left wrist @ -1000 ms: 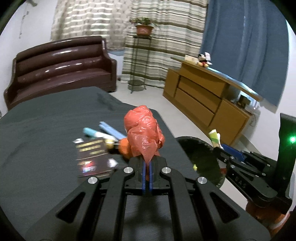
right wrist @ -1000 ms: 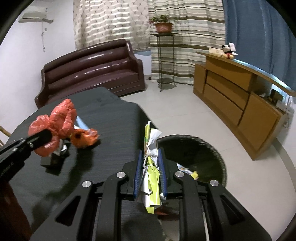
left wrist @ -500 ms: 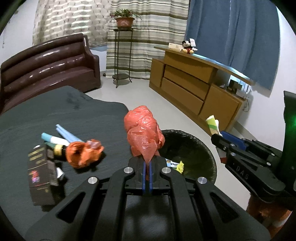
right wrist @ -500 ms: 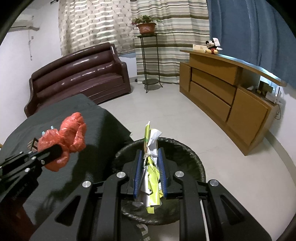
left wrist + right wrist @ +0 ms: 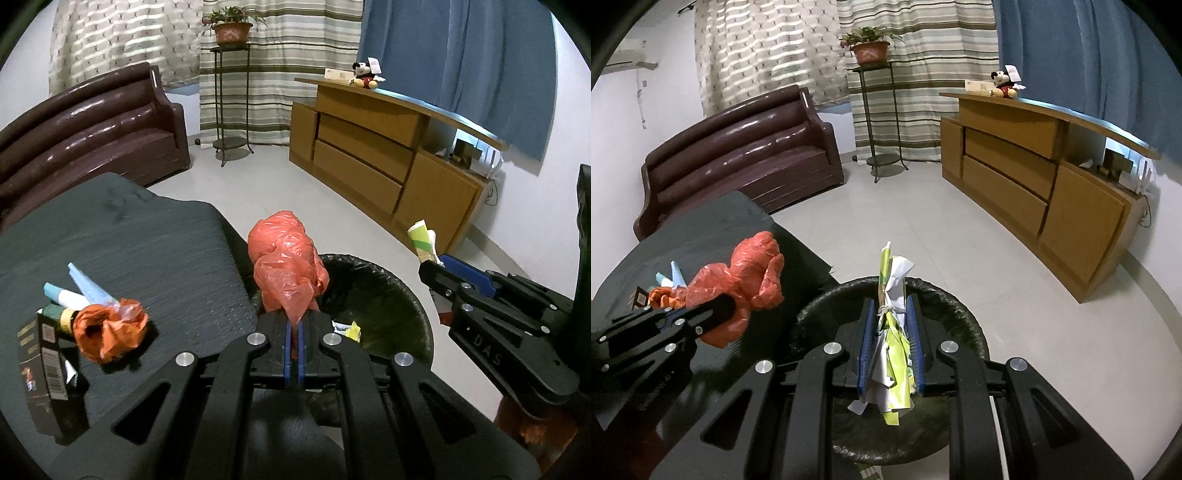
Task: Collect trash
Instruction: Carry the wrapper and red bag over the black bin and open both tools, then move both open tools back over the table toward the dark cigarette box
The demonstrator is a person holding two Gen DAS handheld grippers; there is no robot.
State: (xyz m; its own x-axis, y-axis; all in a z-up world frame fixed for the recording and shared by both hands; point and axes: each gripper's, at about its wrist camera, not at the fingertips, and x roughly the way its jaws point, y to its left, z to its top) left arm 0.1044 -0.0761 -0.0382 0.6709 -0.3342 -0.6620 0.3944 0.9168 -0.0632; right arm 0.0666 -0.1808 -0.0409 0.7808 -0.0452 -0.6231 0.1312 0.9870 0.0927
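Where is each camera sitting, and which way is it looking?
Left wrist: rides the left gripper, looking along its fingers, which pinch a red plastic bag, past the dark table; the right gripper shows.
Right wrist: rides the right gripper, which clamps crumpled paper, looking down over the black bin; the left gripper shows.
Shared: bag, bin, table, brown sofa, wooden sideboard.
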